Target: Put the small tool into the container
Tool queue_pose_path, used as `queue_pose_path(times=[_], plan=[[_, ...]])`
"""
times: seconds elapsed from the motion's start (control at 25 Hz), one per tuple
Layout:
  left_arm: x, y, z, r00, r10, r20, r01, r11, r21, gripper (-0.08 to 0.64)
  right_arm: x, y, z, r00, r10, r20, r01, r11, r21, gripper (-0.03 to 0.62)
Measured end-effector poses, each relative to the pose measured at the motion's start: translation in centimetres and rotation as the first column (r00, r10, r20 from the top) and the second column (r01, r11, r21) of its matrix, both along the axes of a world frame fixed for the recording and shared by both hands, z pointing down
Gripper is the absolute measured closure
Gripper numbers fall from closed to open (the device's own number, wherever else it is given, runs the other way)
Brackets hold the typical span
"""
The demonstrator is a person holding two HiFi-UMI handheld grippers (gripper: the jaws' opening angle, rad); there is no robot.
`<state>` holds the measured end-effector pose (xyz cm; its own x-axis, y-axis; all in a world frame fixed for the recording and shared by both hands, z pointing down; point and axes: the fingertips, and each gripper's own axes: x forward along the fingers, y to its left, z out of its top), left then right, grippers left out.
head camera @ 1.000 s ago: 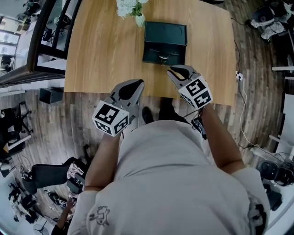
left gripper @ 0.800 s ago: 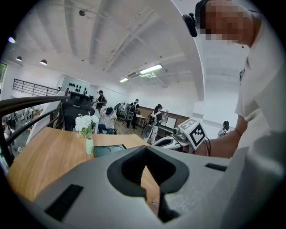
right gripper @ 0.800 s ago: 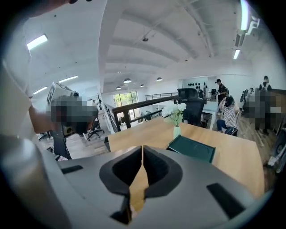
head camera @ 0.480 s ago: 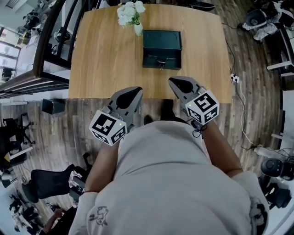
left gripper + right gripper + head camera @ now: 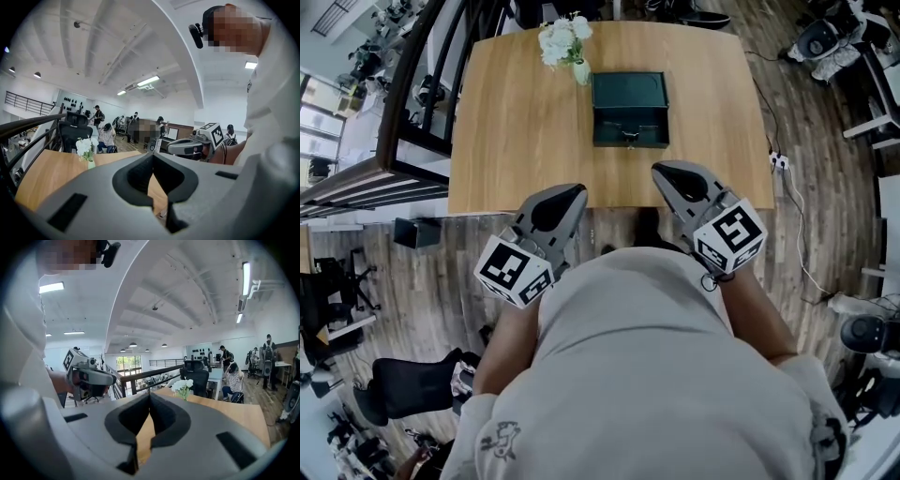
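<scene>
Left gripper (image 5: 569, 195) hangs short of the tabletop (image 5: 516, 141), fingers together, empty. The green container (image 5: 630, 108) sits far centre; the small tool isn't discernible, perhaps inside. Right gripper (image 5: 667, 172) is likewise closed and empty, apparently idle.

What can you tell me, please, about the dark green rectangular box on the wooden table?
The dark green rectangular box sits squarely on the light wooden table, towards its far middle. It looks closed and matte, with a flat framed top and a small pale latch on its near face. A vase of white flowers stands by its far left corner; only the table visibly touches it.
</scene>
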<state>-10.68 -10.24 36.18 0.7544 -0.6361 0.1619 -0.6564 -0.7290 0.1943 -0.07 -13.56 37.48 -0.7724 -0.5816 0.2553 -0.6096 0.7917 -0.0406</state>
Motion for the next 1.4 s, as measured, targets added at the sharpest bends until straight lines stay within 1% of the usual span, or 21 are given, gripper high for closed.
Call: queue_pose_path(times=[0.28,0.48,0.56,0.72,1.0,1.2,1.4], plan=[[1.0,0.8,-0.8,0.999,0.04,-0.007,-0.04,0.999,0.01,0.555,1.6,1.6,-1.9,0.998,0.049,0.039,-0.049,0.999,0.005,0.586],[1.9,1.2,-0.7,0.999,0.041,-0.008,-0.041,0.999,0.006,0.555,2.6,2.3,-1.3,0.999,0.044,-0.001,-0.044,0.999,0.01,0.586],[2.6,1.3,-0.8,0.999,0.04,0.0,-0.04,0.999,0.008,0.555,3.4,2.4,-1.3,0.999,0.042,0.004,-0.042,0.999,0.006,0.586],[4.3,1.4,-1.6,1.0,0.012,0.004,-0.013,1.0,0.014,0.555,5.6,2.7,-2.2,0.999,0.034,0.022,-0.034,0.999,0.01,0.586],[9.6,2.6,-1.2,1.0,-0.018,0.002,0.018,1.0,0.0,0.555,10.6,3.6,-1.8,0.999,-0.001,0.033,0.001,1.0,-0.009,0.586],[12.5,3.9,-1.5,0.998,-0.069,0.006,0.069,0.998,-0.002,0.555,13.7,4.5,-2.1,0.998,-0.036,0.046,0.037,0.999,-0.012,0.586],[14.8,5.5,-1.9,0.992,-0.122,0.009,0.122,0.992,0.017,0.555,16.3,5.5,-1.7,0.996,-0.072,0.056,0.073,0.997,-0.027,0.588]])
